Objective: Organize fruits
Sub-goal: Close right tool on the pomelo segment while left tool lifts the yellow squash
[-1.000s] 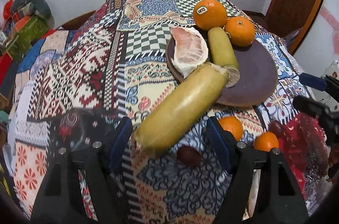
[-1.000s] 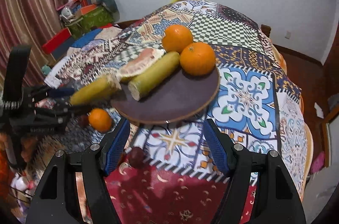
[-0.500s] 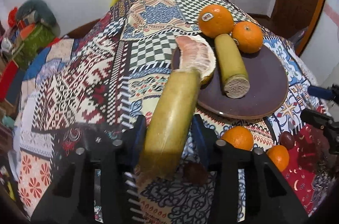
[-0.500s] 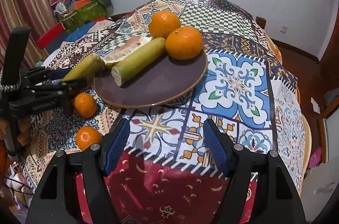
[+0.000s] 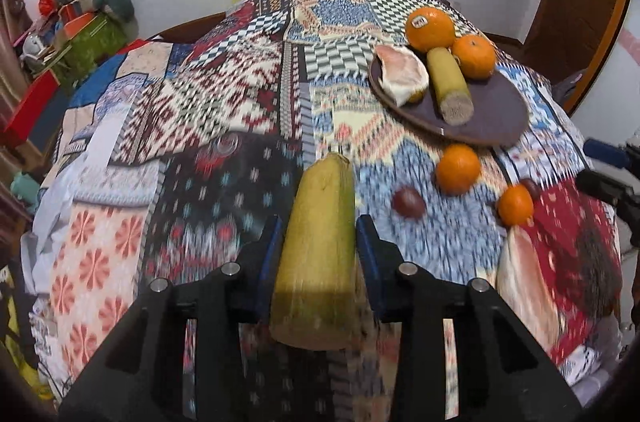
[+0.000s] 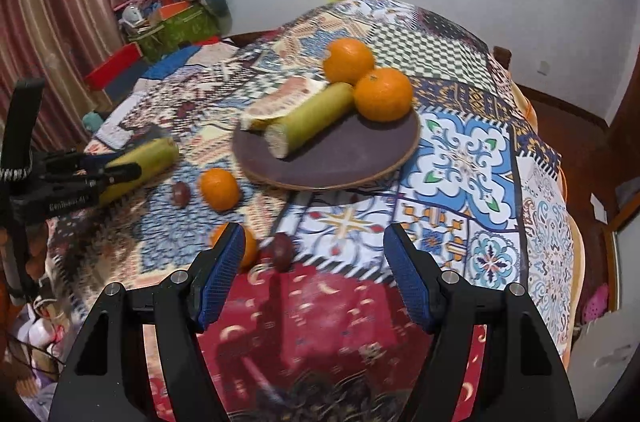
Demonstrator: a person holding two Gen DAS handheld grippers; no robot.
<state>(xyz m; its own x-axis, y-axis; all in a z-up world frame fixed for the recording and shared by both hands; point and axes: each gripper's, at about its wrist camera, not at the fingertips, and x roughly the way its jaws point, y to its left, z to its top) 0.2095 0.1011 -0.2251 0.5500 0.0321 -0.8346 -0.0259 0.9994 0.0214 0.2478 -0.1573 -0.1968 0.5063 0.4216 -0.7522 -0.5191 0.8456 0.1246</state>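
My left gripper (image 5: 318, 226) has a yellow-green cut stalk (image 5: 324, 190) between its blue pads. Its jaws are still closing on it, and the stalk hangs over the patchwork cloth, left of the dark round plate (image 5: 492, 110). The plate carries two oranges (image 5: 430, 28), a pomelo wedge (image 5: 400, 74) and a second stalk piece (image 5: 448, 82). In the right wrist view the held stalk (image 6: 152, 158) shows at the left. My right gripper (image 6: 314, 278) is open and empty above the red patch, with an orange (image 6: 250, 250) and a dark fruit (image 6: 282, 250) near its left finger.
Loose on the cloth lie another orange (image 6: 220, 189) and a second dark fruit (image 6: 181, 194). A pale pomelo piece (image 5: 524, 282) rests near the table's right edge. Boxes and bags (image 6: 172, 18) are piled by the curtain at the back left.
My left gripper closed on the stalk that leaned on the plate's rim and carried it left, away from the plate. My right gripper drew back a little.
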